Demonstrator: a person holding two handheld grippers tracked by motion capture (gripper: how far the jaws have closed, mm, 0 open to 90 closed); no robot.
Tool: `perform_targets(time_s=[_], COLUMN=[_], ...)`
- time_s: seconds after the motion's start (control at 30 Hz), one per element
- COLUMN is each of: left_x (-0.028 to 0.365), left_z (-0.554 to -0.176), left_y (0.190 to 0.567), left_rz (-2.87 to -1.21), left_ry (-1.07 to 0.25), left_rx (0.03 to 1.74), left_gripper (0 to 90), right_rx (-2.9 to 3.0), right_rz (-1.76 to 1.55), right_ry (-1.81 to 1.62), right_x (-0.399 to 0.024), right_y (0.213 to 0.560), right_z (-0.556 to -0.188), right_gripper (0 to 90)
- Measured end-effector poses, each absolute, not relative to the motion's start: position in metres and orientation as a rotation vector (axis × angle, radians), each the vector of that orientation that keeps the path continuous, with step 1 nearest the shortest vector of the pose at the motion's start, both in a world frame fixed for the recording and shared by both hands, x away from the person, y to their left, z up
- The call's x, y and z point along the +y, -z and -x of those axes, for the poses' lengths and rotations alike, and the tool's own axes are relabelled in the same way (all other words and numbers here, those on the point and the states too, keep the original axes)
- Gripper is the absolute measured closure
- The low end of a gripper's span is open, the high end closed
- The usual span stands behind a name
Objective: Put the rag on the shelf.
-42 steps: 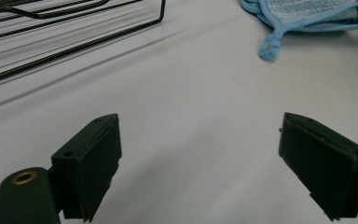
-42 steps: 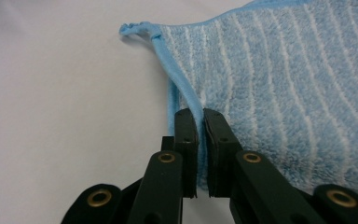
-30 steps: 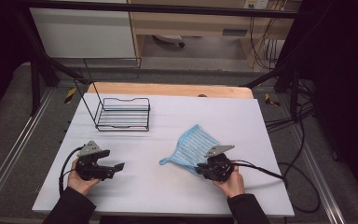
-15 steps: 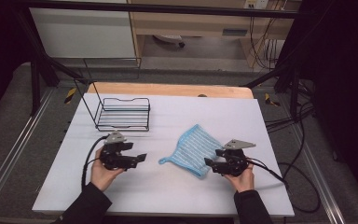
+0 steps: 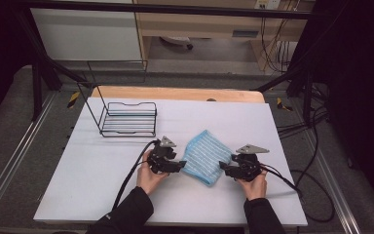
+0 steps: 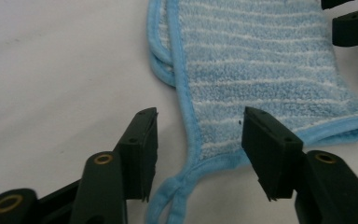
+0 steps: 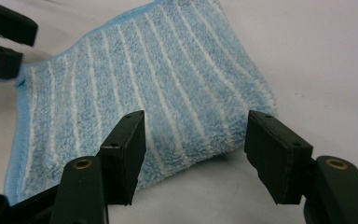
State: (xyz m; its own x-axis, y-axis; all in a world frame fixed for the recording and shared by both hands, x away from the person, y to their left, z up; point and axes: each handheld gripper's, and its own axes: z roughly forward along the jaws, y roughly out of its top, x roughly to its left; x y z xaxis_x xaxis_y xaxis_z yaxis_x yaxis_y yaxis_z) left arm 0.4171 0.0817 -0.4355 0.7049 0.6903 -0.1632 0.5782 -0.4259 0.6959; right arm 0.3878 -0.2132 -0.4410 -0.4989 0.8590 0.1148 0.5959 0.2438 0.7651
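Blue striped towel (image 5: pixel 203 157), lower centre of the high view, lies folded double on the white table (image 5: pixel 92 170); likely a further fold or a move to the wire rack (image 5: pixel 128 119) at upper left remains. Left gripper (image 5: pixel 179 165) and right gripper (image 5: pixel 222 169) flank it, jaws wide, each straddling a towel edge, nothing gripped.

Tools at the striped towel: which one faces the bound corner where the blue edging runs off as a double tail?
The left tool. Its open jaws straddle the blue towel's edged corner and tail; the right tool faces a plain folded edge.
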Motion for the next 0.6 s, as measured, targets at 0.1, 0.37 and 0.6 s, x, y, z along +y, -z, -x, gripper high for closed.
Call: perform_targets(time_s=[0.1,0.37,0.6], left_x=[0.075,0.064,0.064], left_z=[-0.421,-0.423,-0.422], left_y=[0.444,0.452,0.452], left_rz=[-2.126,-2.104,-2.118], left_ry=[-0.170,-0.208,-0.175], left_rx=[0.984,0.980,0.974], left_gripper=[52.0,61.3,80.4], right_rx=[2.186,2.159,2.172], right_rz=[-1.349,-1.375,-1.402], right_ry=[-1.118,-1.081,-1.072], right_x=[-0.212,-0.211,-0.208], right_y=[0.442,0.446,0.450], right_z=[-0.389,-0.393,-0.398], right_gripper=[39.0,39.0,45.1])
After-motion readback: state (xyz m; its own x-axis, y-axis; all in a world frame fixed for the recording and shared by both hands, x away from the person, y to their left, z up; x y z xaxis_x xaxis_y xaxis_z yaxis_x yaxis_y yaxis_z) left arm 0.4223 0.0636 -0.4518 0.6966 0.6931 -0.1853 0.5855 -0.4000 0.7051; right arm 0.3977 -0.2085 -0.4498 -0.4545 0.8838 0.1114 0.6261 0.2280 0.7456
